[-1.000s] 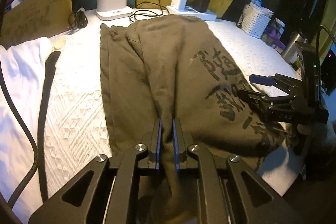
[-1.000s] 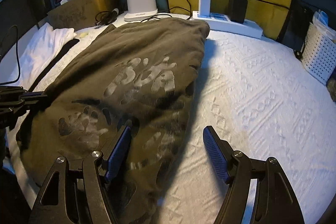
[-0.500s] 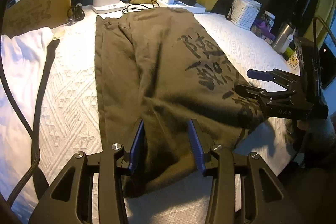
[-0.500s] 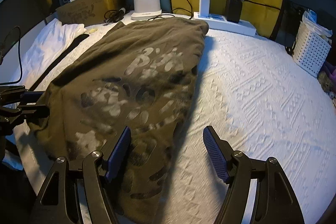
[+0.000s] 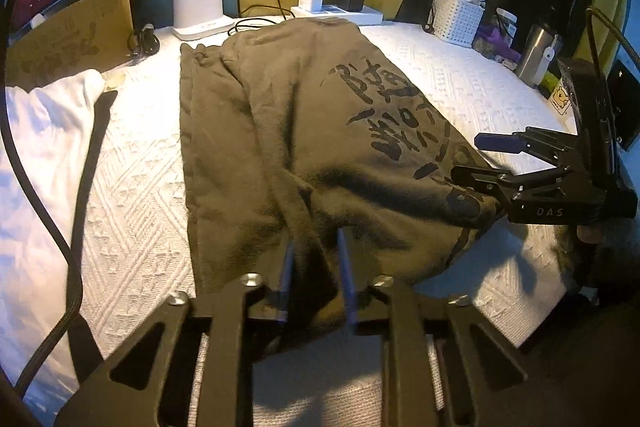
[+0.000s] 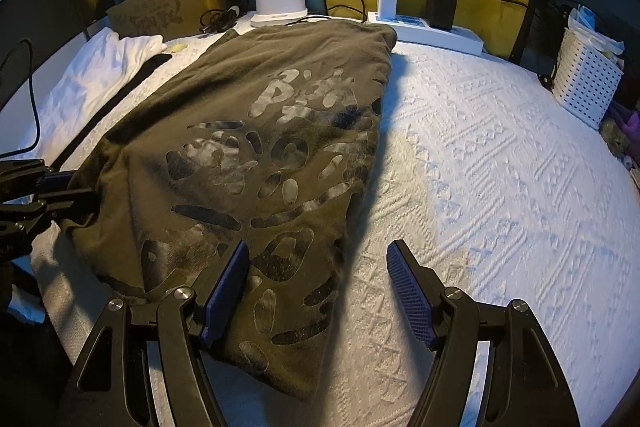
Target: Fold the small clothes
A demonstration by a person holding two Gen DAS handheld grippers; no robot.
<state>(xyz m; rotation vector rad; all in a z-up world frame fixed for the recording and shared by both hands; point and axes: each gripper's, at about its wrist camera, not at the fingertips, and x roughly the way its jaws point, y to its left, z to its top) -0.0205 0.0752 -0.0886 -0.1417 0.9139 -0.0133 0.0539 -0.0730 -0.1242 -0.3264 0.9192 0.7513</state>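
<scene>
An olive sweatshirt (image 5: 300, 107) with black print lies folded lengthwise on the white bedspread (image 5: 132, 211). My left gripper (image 5: 316, 247) is at its near hem, and its blurred jaws are closing on a raised ridge of the cloth that fills the gap between the pads. My right gripper (image 6: 318, 251) stands open low over the hem's right corner, its left finger over the printed sweatshirt (image 6: 260, 115) and its right finger over bare bedspread (image 6: 500, 167). Each wrist view shows the other tool: right gripper (image 5: 468, 157), left gripper (image 6: 80, 187).
A white cloth (image 5: 40, 147), a black strap (image 5: 90, 163) and a black cable (image 5: 36, 187) lie to the left. At the back stand a cardboard box (image 5: 72, 39) with a tablet, a white charger stand (image 5: 200, 11) and a power strip (image 5: 340, 13). A white basket (image 6: 588, 75) stands right.
My left jaws let go of the cloth, opened, and now close again on a ridge of it nearer the hem. Both grippers have drawn back toward the near edge.
</scene>
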